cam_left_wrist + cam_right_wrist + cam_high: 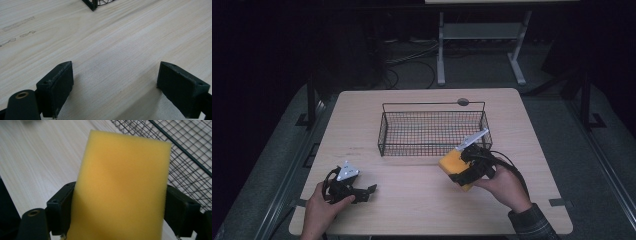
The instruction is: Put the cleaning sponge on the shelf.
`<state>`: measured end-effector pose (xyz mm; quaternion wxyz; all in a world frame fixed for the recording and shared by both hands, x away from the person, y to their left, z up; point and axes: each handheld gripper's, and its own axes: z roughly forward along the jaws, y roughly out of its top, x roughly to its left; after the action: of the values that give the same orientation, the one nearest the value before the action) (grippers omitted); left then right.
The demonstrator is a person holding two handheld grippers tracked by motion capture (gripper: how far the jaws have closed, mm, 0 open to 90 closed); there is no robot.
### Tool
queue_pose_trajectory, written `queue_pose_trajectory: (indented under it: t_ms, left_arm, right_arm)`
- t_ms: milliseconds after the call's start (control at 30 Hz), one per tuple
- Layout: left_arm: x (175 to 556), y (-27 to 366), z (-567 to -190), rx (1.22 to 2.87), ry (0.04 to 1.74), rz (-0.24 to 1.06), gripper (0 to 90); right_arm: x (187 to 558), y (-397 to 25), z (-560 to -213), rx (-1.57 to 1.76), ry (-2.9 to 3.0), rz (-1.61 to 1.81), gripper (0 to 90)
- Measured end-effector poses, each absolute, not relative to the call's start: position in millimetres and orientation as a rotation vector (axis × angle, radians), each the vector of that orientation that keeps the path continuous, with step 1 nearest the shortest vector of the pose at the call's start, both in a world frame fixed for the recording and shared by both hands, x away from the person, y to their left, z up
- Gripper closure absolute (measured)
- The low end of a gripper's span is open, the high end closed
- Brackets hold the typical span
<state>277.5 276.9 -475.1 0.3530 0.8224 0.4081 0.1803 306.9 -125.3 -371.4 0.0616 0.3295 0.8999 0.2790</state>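
Yellow sponge [120,187]: likely soft, light, compressible; clamped across its sides by right hand-held gripper [468,171], beside wire basket [432,131], near tabletop's [422,205] right edge. Left hand-held gripper [115,87]: wide open, empty.

Dim, dark surroundings; soft shadows

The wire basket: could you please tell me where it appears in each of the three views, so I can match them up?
High view: the wire basket stands at the table's centre, toward the far side.
Left gripper view: one corner at the top edge, left of centre.
Right gripper view: its mesh fills the upper right, behind the yellow sponge.
Shared landmark: the pale wooden table under the basket.
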Motion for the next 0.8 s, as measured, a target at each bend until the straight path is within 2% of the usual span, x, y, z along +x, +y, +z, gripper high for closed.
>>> queue_pose_trajectory:
  t_ms: [800]
  left_arm:
    - [277.4, 276.9, -475.1, 2.126, 1.056, 0.465, 12.9]
  right_arm:
    - [338.2, -143.6, -354.1, 1.058, 2.663, 0.83, 20.1]
